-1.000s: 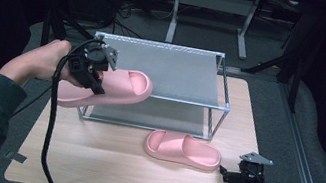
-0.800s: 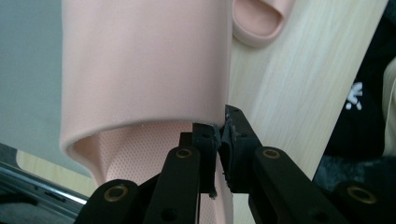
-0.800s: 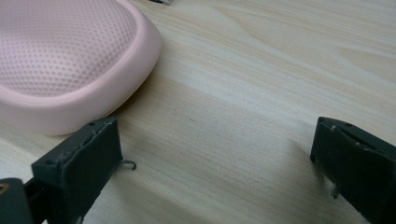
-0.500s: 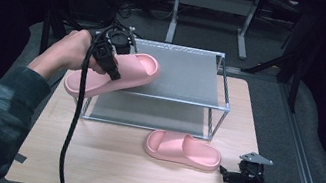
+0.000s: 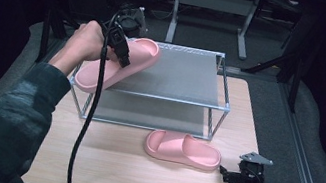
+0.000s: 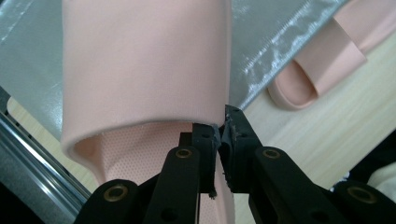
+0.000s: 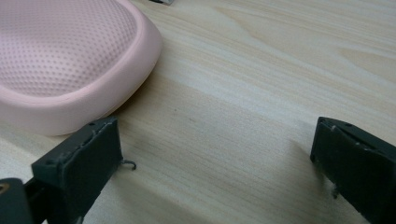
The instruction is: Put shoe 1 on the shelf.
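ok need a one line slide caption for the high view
Left gripper carries a pink slide over the rack; its mate lies on the table by the open right gripper.

The counter (image 5: 135, 178) is overlooked from above and forward by the high view, while a pink slipper (image 6: 140, 70) and the other slipper (image 7: 60, 60) are seen close-up along each tongs' jaws.
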